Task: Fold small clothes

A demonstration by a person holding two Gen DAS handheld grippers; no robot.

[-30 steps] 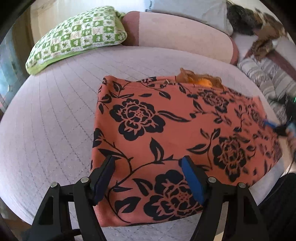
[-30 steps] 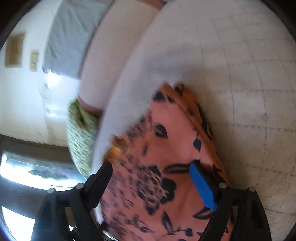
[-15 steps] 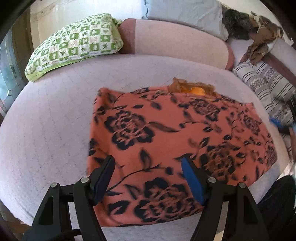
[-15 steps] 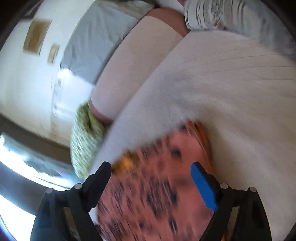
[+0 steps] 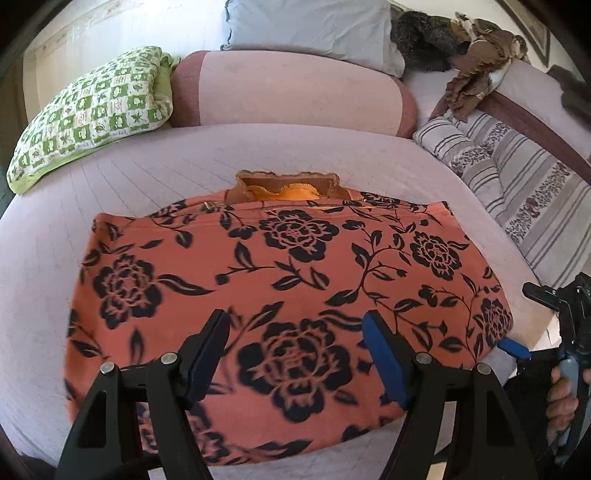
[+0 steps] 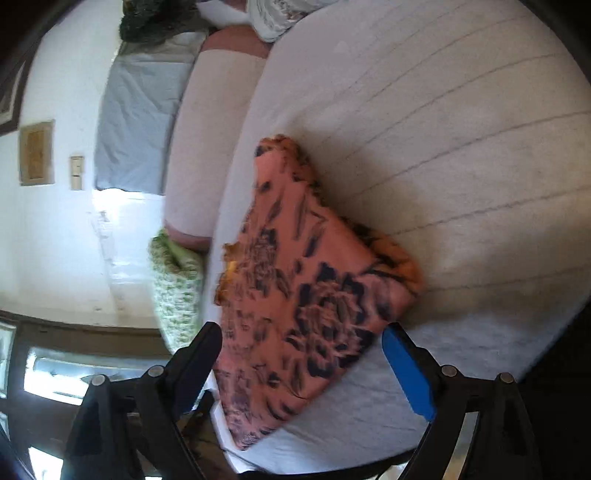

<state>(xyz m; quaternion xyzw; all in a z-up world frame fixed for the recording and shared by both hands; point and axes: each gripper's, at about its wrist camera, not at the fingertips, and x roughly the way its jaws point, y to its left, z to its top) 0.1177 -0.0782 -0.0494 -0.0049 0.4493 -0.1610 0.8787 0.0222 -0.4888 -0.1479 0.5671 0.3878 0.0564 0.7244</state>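
Note:
An orange garment with black flowers (image 5: 295,273) lies folded flat on the pale quilted cushion (image 5: 147,170). A brown-orange collar part (image 5: 288,188) sticks out at its far edge. My left gripper (image 5: 295,354) is open and empty, hovering over the garment's near edge. My right gripper (image 6: 303,354) is open and empty, its view rolled sideways, just over the garment's (image 6: 306,295) right end. The right gripper also shows in the left wrist view (image 5: 546,317), beside the garment's right edge, with the hand holding it.
A green checked pillow (image 5: 92,110) lies at the far left. A pink bolster (image 5: 288,92) and a grey pillow (image 5: 314,29) stand behind. Striped cushions (image 5: 517,184) and a brown cloth (image 5: 476,81) are at the right. The cushion's front edge is close to me.
The left gripper has drawn back and tilted up, showing more of the sofa back. The right gripper has swung off the garment toward its right edge. The garment has stayed flat.

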